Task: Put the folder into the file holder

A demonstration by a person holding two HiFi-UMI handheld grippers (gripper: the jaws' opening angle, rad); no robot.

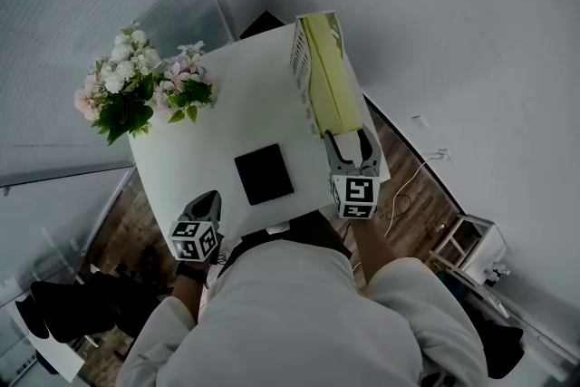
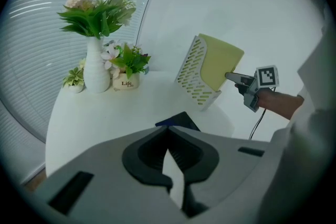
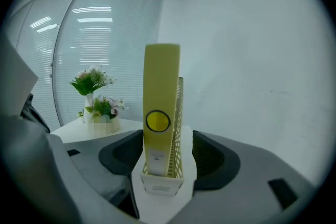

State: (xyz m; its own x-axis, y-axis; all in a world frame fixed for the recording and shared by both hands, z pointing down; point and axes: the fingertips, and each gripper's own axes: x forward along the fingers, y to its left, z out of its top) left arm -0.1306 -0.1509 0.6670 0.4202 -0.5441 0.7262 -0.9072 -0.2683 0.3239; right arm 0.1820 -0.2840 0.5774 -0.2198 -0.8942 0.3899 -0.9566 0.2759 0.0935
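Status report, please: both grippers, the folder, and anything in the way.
Right gripper open, fingers either side of the thick yellow folder, not pressing. Left gripper shut, empty. Folder upright in white perforated file holder. Nothing blocking.

A white table [image 1: 245, 104] stands on a wooden floor [image 1: 412, 181]; pale wall [image 1: 453, 14] beside, slatted blinds [image 1: 82, 4] behind.

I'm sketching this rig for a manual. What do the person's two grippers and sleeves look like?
The left gripper and right gripper are both grey, with dark pads inside the jaws. Each carries a white cube printed with black square markers. The sleeves are pale, off-white.
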